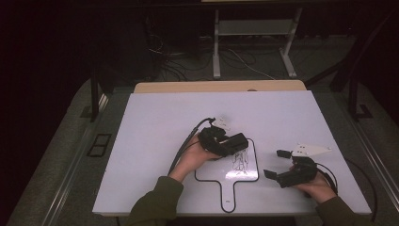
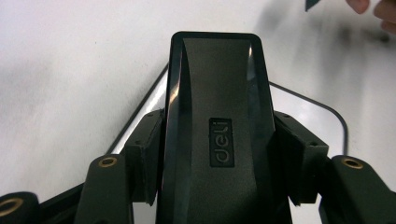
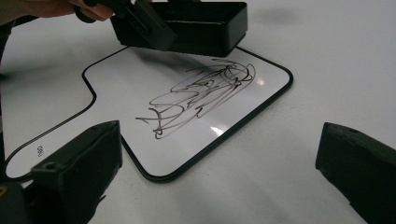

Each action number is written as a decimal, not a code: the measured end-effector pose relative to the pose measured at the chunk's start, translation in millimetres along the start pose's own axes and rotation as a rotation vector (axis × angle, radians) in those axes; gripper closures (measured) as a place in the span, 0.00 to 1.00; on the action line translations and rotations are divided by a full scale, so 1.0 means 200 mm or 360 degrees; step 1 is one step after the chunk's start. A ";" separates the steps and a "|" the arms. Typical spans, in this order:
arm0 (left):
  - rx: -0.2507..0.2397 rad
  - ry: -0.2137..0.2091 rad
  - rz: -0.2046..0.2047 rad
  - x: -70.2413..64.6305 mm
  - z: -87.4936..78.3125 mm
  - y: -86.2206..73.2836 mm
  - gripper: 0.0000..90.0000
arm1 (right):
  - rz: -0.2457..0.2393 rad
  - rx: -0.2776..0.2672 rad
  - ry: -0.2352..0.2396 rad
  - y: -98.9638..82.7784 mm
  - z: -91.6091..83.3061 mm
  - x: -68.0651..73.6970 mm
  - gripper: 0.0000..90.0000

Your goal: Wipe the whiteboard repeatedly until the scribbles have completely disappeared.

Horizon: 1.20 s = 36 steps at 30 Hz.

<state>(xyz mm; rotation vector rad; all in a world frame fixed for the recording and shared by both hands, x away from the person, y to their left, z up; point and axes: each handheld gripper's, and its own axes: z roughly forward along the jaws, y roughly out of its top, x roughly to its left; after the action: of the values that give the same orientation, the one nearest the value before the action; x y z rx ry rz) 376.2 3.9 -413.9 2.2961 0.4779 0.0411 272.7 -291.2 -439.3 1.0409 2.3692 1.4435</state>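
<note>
A small white handheld board (image 1: 221, 174) with a black rim and a handle lies on the table, with a black scribble (image 1: 240, 162) on its right half. My left gripper (image 1: 231, 143) is shut on a black board eraser (image 1: 237, 141), which it holds over the board's top edge. In the left gripper view the eraser (image 2: 217, 116) sits clamped between both jaws, above the board (image 2: 308, 116). In the right gripper view the eraser (image 3: 196, 23) hovers just beyond the scribble (image 3: 201, 93). My right gripper (image 1: 276, 163) rests open, to the right of the board, jaws (image 3: 224, 154) wide with nothing between them.
The large white tabletop (image 1: 155, 141) spreads wide around the board, with its front edge near the person's sleeves. Cables trail from both grippers. Beyond the far edge stand table legs (image 1: 216, 52) and loose cables on a grey floor.
</note>
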 end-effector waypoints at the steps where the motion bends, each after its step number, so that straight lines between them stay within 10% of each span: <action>1: 0.0004 -0.0005 -0.0008 0.00 0.01 0.01 0.44 | 0.0001 0.0000 0.0000 0.00 0.00 0.00 0.00; 19: 0.0084 0.0040 0.0049 0.05 0.19 0.08 0.44 | 0.0005 -0.0014 -0.0004 0.00 -0.01 0.00 0.00; 23: 0.0044 0.0049 -0.0027 0.04 0.22 0.06 0.44 | 0.0004 -0.0019 0.0000 0.00 -0.01 0.00 0.00; 24: 0.0099 0.0037 0.0055 0.06 0.21 0.07 0.44 | 0.0004 -0.0019 0.0000 0.00 -0.01 0.00 0.00; 36: 0.0117 0.0051 0.0103 0.06 0.23 0.06 0.44 | 0.0005 -0.0015 -0.0004 0.00 -0.01 0.00 0.00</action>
<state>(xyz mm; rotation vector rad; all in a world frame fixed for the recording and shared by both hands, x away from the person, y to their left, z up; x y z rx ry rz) 399.4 -31.1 -438.3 2.3859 0.4278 0.0936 272.5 -293.2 -438.2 1.0444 2.3576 1.4520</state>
